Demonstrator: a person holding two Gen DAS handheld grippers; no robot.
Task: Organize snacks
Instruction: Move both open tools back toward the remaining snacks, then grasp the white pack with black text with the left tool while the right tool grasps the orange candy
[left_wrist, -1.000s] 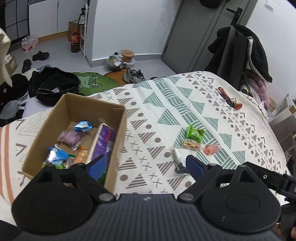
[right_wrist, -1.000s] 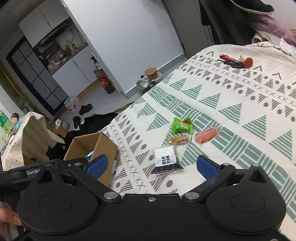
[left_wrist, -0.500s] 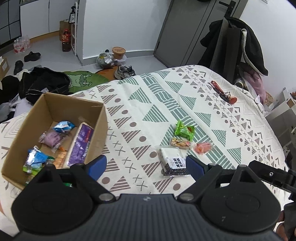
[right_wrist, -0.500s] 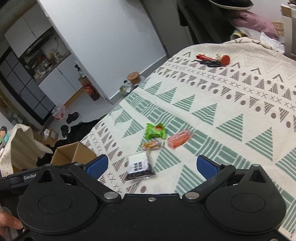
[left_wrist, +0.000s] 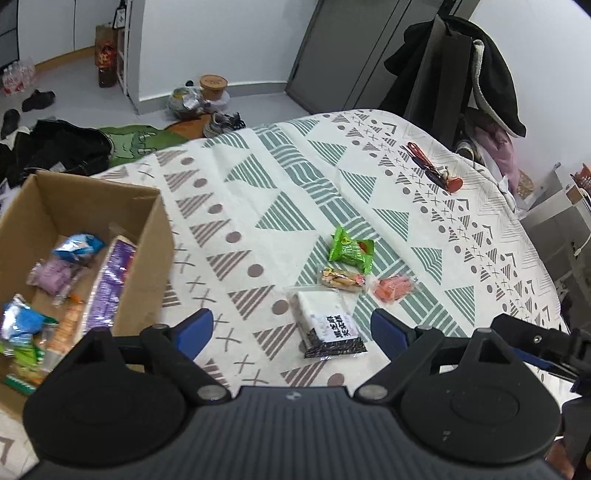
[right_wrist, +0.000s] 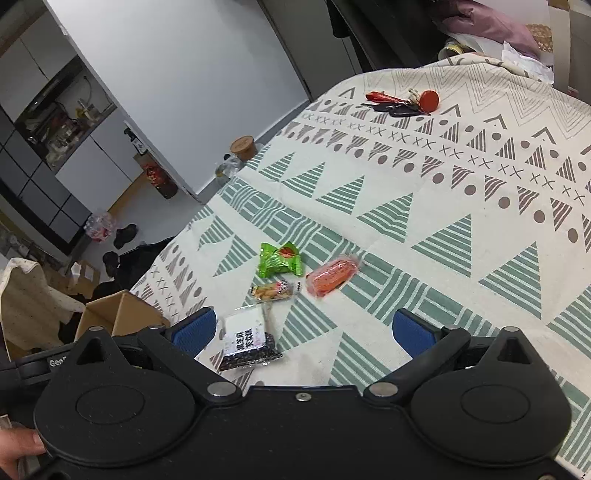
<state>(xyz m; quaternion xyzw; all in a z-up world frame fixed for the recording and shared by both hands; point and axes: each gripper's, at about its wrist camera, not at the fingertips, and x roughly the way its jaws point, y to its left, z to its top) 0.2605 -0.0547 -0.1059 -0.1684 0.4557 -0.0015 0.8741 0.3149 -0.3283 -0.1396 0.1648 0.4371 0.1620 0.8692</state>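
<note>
Several snacks lie on the patterned bedspread: a green packet (left_wrist: 351, 252) (right_wrist: 279, 259), a small cracker pack (left_wrist: 342, 279) (right_wrist: 275, 290), an orange-red packet (left_wrist: 394, 287) (right_wrist: 332, 276) and a black-and-white bag (left_wrist: 328, 325) (right_wrist: 246, 342). A cardboard box (left_wrist: 147, 236) (right_wrist: 122, 314) at the left holds several snacks, among them a purple pack (left_wrist: 110, 280). My left gripper (left_wrist: 291, 330) is open and empty, hovering just short of the black-and-white bag. My right gripper (right_wrist: 303, 332) is open and empty, near the same bag, short of the orange-red packet.
A bunch of keys with red tags (left_wrist: 432, 168) (right_wrist: 402, 103) lies at the far side of the bed. Clothes, shoes and bags (left_wrist: 66, 147) litter the floor beyond the bed edge. A coat hangs on a chair (left_wrist: 461, 74) at the back right.
Both grippers have moved right and closer to the loose snacks; the box has slid toward the left edge in both views. Both stay open and empty.
</note>
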